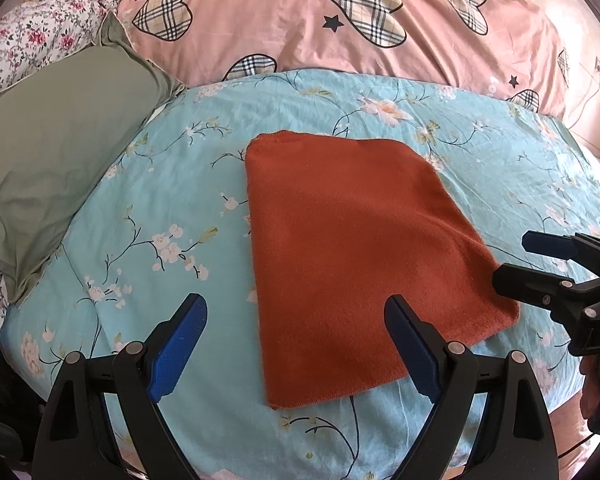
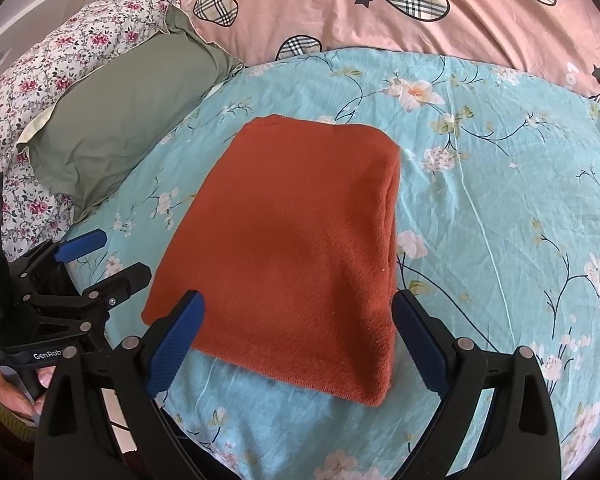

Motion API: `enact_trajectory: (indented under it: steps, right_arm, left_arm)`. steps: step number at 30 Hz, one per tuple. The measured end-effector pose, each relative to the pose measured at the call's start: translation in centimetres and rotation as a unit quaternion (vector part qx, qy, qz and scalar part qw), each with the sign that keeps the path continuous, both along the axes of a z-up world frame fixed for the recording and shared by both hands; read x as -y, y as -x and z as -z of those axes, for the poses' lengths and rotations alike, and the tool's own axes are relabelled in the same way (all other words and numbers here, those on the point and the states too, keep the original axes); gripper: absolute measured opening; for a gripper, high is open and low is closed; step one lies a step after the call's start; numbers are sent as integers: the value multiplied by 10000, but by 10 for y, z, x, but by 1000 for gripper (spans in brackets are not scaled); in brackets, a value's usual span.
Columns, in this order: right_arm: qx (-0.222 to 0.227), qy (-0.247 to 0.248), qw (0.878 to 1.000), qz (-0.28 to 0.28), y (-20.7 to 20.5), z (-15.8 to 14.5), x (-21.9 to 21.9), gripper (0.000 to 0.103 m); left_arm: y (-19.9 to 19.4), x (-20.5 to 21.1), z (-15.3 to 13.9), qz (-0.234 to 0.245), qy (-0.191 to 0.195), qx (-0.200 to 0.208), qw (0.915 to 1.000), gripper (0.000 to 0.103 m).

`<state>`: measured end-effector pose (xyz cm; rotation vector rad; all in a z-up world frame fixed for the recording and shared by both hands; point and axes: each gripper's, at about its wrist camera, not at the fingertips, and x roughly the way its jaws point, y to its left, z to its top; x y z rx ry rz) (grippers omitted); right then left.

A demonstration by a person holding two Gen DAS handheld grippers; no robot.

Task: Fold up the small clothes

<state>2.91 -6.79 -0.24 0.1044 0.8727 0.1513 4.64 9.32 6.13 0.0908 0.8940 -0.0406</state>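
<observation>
Rust-orange terry cloth [image 1: 356, 264], folded into a thick rectangle, lies flat on a turquoise floral bedcover [image 1: 172, 184] directly ahead of both claws. In the left wrist view the left claw [image 1: 296, 344] hovers above the bed with its blue-padded fingers [image 1: 180, 344] spread wide and pinching nothing; the cloth's near left corner sits between them, and most of the cloth extends forward and to the right of that claw. The right claw [image 1: 512, 260] enters from the right edge of this view, its fingers apart, the nearer black tip just beside the cloth's right near corner; contact cannot be told.

In the right wrist view the right claw [image 2: 300, 340] is likewise spread and holds nothing, with the cloth's [image 2: 296, 240] near edge lying between its fingers and its layered fold running along the right side. The left claw [image 2: 104, 258] shows at the left of that view, fingers parted, close to the cloth's left near corner. An olive-green pillow [image 2: 132, 116] lies ahead and to the left, a pink quilt with plaid hearts [image 2: 380, 12] beyond the cloth, and a white rose-print quilt [image 2: 52, 64] at far left.
</observation>
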Motion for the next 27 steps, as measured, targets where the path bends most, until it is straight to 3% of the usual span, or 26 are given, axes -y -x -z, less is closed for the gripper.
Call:
enact_trajectory:
  steps: [27]
  right_arm:
    - [-35,39,10000,-17,-19,2,5,95]
  left_arm:
    - [-12,-3,-1,-86,123,-21,9999,91]
